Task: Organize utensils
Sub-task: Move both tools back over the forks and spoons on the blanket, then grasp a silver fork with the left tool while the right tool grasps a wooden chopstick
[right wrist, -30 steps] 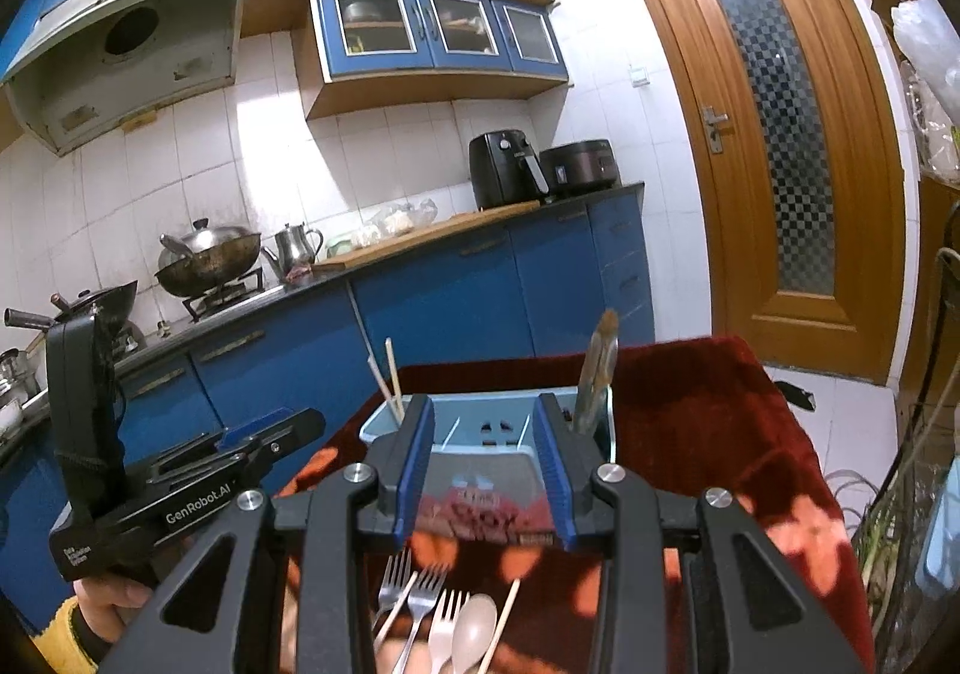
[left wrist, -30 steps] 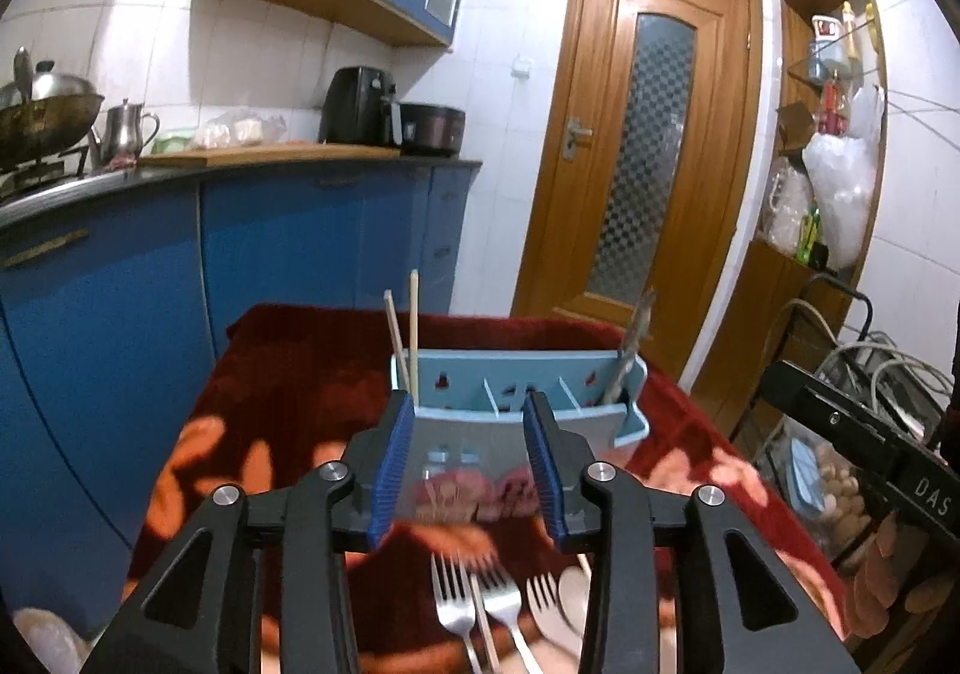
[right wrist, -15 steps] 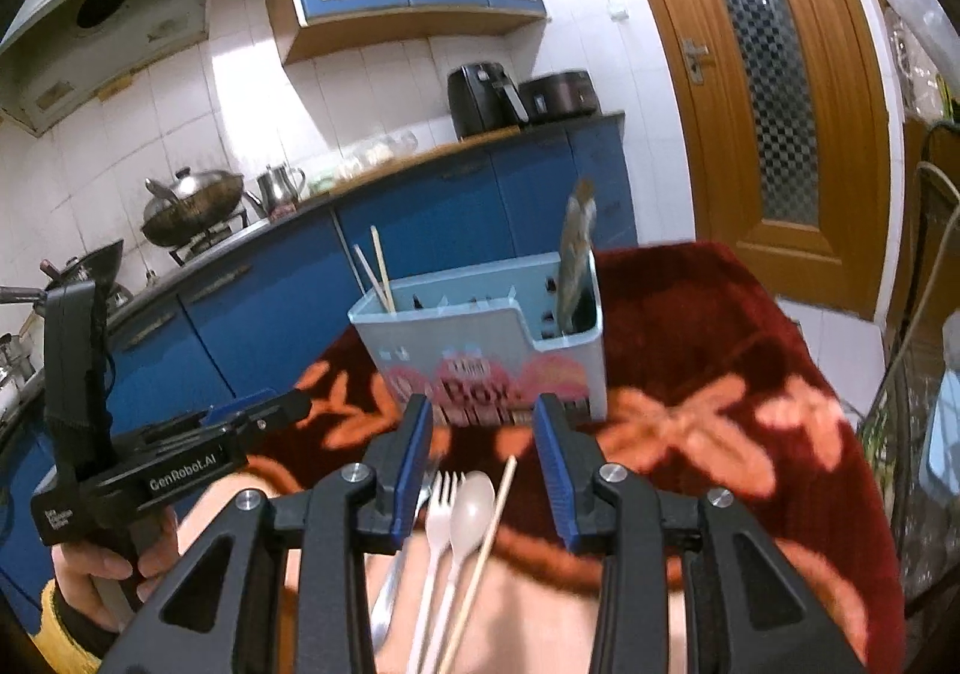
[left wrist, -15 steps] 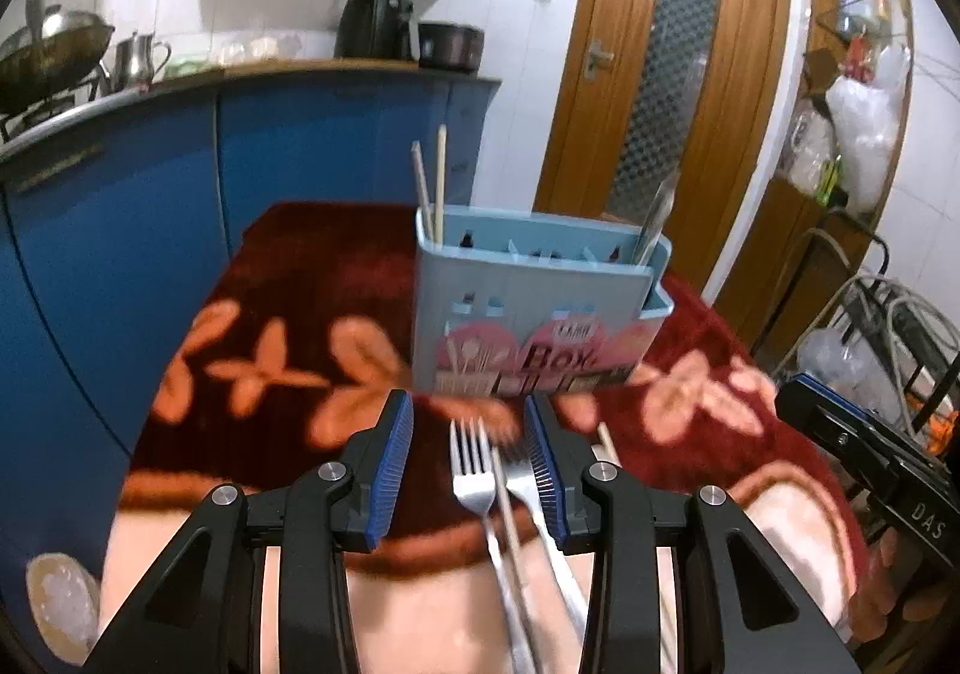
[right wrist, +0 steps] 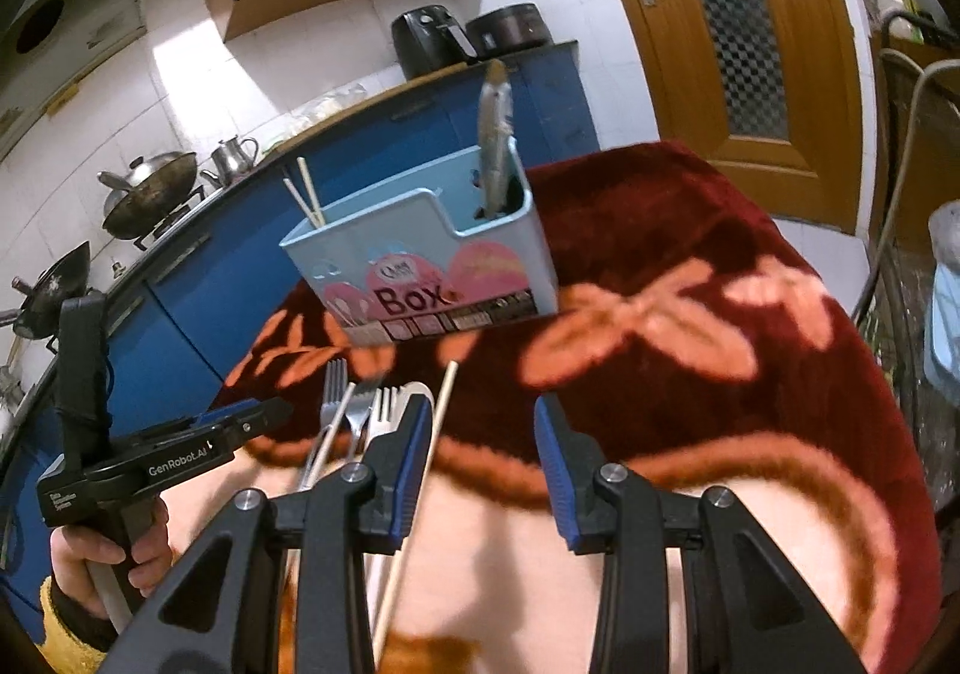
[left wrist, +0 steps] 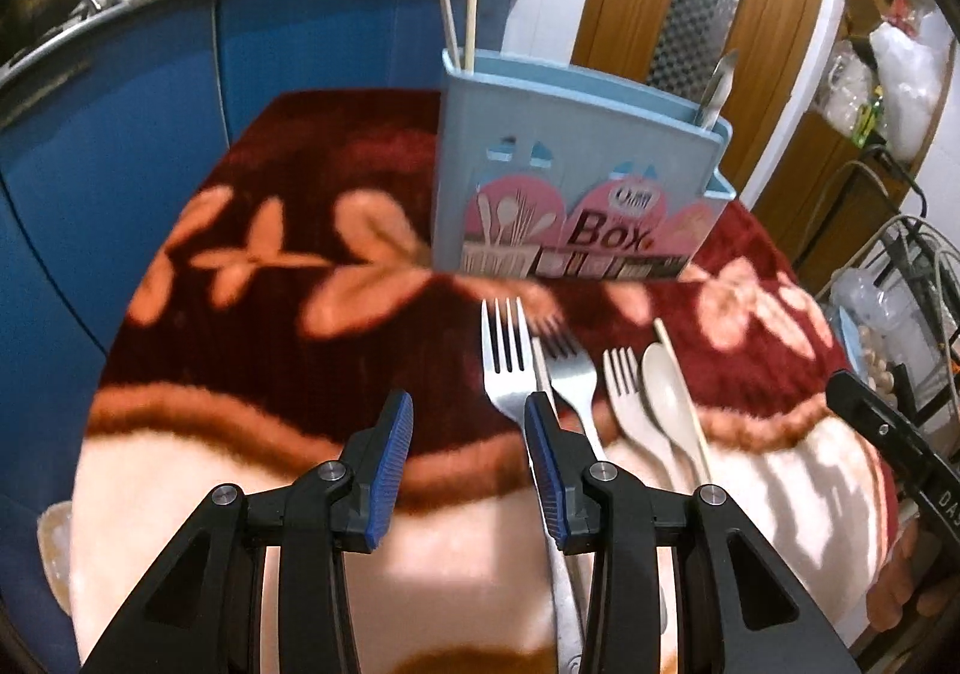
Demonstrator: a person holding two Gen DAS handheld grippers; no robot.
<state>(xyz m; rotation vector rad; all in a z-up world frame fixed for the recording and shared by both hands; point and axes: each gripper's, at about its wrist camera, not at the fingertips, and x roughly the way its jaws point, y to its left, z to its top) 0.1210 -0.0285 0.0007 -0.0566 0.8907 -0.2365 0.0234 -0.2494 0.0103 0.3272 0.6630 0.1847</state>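
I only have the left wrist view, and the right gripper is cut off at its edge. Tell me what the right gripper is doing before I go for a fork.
Observer: The right gripper is open and holds nothing.
Operator: Report what lies by its fingers.
Observer: Its left finger overlaps the beige spoon, and the loose chopstick runs along that finger's inner side.
Operator: Say where my gripper sits from that side.
Observer: The left gripper points at the metal forks from their left. I cannot tell whether it touches them.
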